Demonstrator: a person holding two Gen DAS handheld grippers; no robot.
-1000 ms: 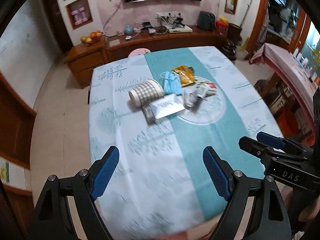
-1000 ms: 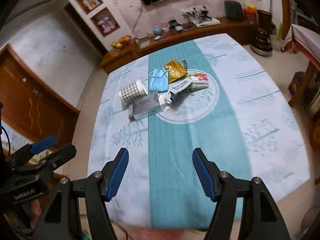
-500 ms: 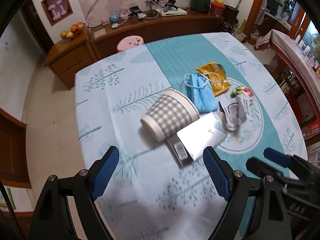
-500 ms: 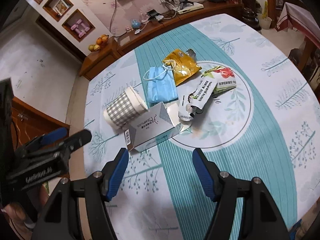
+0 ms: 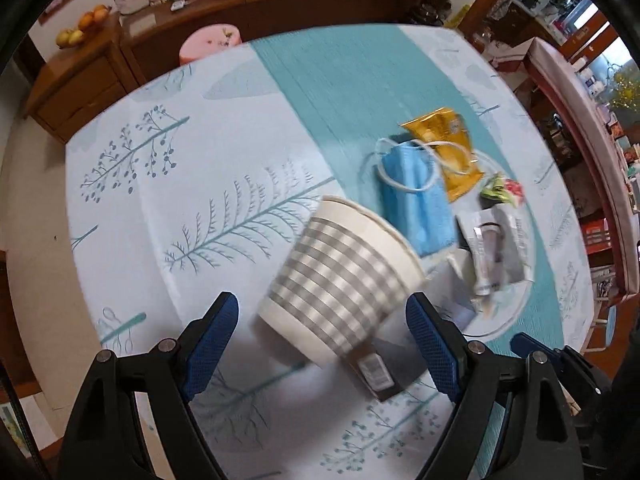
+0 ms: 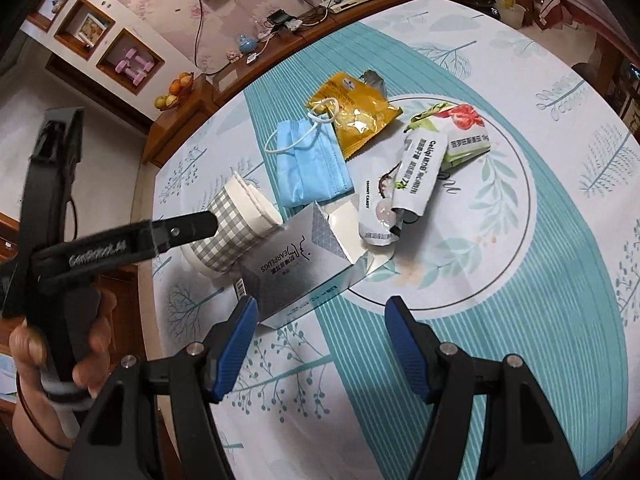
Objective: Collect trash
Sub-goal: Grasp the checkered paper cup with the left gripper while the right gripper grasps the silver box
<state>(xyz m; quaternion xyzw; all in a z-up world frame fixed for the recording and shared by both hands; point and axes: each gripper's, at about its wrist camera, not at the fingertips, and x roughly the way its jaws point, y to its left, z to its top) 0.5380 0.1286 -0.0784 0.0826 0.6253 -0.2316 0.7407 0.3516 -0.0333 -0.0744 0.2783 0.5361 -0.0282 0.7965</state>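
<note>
The trash lies in one group near the middle of the desk (image 6: 540, 80), which is covered with a cloth printed with trees and a teal stripe. A paper cup (image 5: 344, 280) with a grey check pattern lies on its side. In the right wrist view the cup (image 6: 236, 228) touches a silver box (image 6: 296, 268) with an open flap. Beyond the cup lies a blue face mask (image 6: 312, 164), and one of its white loops rests on a yellow snack bag (image 6: 356, 112). To the right of the mask are a white packet (image 6: 416, 172) with black print, a small candy wrapper (image 6: 378, 216) and a green and red packet (image 6: 464, 128), all inside a round pattern on the cloth.

The left gripper (image 5: 320, 328) hangs over the cup with its jaws wide, one blue pad on each side of the cup's bottom end, and neither pad touches it. In the right wrist view a hand (image 6: 60, 356) holds this gripper's handle at the left edge.

The right gripper (image 6: 320, 344) is above the bare cloth just in front of the silver box. Its jaws stand open and there is nothing between them.

Behind the desk are a wooden sideboard (image 5: 80, 80) with fruit (image 5: 84, 26) and a pink stool (image 5: 210, 42).
</note>
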